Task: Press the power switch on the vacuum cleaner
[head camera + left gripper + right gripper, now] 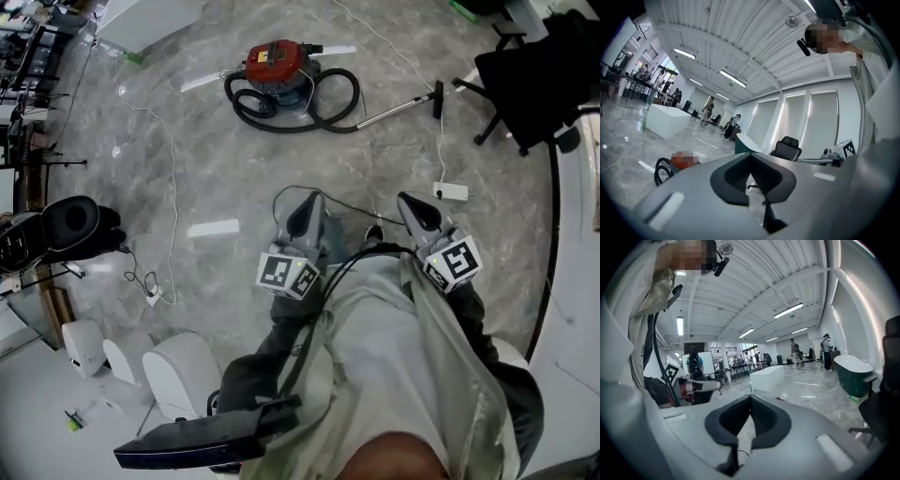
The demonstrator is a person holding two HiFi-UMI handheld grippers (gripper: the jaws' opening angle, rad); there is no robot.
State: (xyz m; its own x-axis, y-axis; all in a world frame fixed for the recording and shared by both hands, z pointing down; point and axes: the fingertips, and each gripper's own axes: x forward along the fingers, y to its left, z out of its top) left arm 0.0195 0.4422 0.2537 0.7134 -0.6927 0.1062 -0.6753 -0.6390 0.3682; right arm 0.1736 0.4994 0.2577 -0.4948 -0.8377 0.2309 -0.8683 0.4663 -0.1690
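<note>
1. While the head view looks down on both tongs held close to the person's body, only the gripper views show the pads. The left tongs are closed tip to tip with nothing between them, and the right tongs are the same.
2. The red-topped vacuum cleaner sits on the grey marble floor, well ahead of both tongs. Its black hose is coiled around it and its metal wand lies out to the right.
3. The left gripper view shows the vacuum cleaner only as a small blurred orange patch low at left. The right gripper view instead shows a white bench and a dark green tub.
4. A white power strip lies just ahead of the right tongs. A thin dark cable crosses the floor near both tongs. A black office chair stands at the upper right, beside the wand's end.
</note>
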